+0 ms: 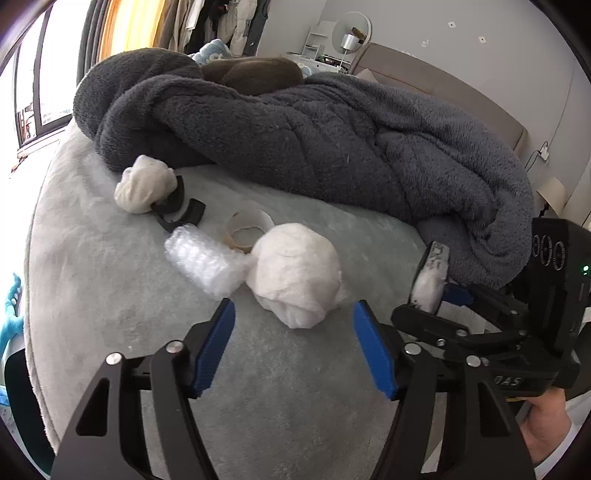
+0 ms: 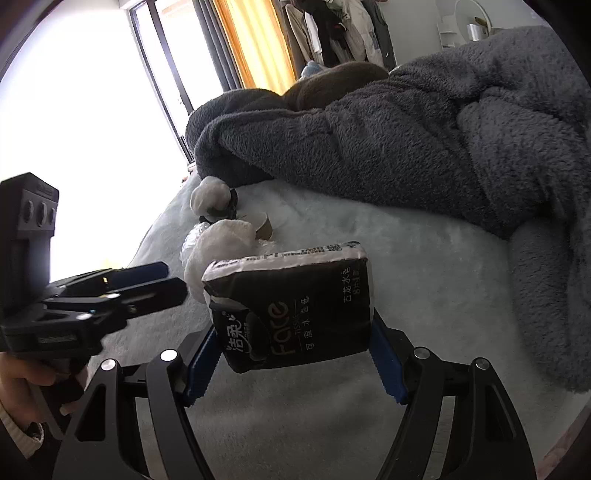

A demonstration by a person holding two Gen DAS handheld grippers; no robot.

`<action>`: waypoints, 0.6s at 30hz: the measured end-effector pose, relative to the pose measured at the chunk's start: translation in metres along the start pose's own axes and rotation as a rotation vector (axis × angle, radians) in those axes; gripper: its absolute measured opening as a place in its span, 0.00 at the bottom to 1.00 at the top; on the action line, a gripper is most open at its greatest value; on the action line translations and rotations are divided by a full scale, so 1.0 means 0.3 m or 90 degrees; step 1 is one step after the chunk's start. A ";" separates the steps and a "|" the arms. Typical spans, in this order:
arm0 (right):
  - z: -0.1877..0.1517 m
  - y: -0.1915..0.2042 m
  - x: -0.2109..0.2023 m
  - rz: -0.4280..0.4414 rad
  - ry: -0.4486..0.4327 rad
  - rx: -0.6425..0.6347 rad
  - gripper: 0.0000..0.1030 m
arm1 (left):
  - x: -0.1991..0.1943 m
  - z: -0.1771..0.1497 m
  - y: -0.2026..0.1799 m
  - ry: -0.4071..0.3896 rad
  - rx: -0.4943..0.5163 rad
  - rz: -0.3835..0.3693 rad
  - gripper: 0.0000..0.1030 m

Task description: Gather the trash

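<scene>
Pale bed [image 1: 110, 314] | left tongs [image 1: 293, 347] open, angled down | right tongs [image 2: 291, 358] clamp tissue pack [image 2: 295, 310]

Bedroom, pretty lived-in. Most of both views is a bed with a pale grey plush bedspread [image 1: 110, 295], and a big dark grey fleece blanket [image 1: 332, 147] is heaped across the upper half of the frame, with a brown fuzzy cushion [image 1: 255, 74] poking up behind it. Upper left there's a tall dark-framed window [image 2: 110, 92], totally blown out with daylight, next to an orange-yellow curtain [image 2: 251, 40]. Jackets hang on a clothes rack [image 1: 221, 22] at the top centre. Upper right: white wall [image 1: 443, 29], beige padded headboard [image 1: 443, 88], round white mirror [image 1: 351, 26].
</scene>
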State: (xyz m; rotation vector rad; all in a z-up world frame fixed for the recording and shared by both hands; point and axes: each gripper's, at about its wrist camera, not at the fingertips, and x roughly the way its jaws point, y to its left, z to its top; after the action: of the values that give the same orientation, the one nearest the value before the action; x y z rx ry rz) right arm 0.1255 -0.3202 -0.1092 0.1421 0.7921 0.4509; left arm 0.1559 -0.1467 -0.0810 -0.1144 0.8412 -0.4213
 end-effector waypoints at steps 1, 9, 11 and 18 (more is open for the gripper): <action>-0.003 -0.007 -0.009 0.000 -0.004 -0.001 0.72 | 0.006 0.000 -0.004 0.000 0.002 0.003 0.62; -0.004 -0.078 -0.061 0.007 -0.031 0.025 0.72 | 0.045 0.006 -0.004 0.004 -0.007 0.014 0.50; -0.004 -0.095 -0.077 0.012 -0.040 0.035 0.72 | 0.053 0.007 -0.007 0.005 -0.008 0.014 0.47; -0.001 -0.120 -0.105 0.022 -0.057 0.056 0.72 | 0.073 0.013 -0.021 0.003 -0.006 0.008 0.35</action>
State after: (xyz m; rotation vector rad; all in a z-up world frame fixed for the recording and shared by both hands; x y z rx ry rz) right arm 0.1180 -0.3663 -0.0991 0.2565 0.7232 0.4387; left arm 0.1697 -0.1616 -0.0919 -0.1163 0.8489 -0.4057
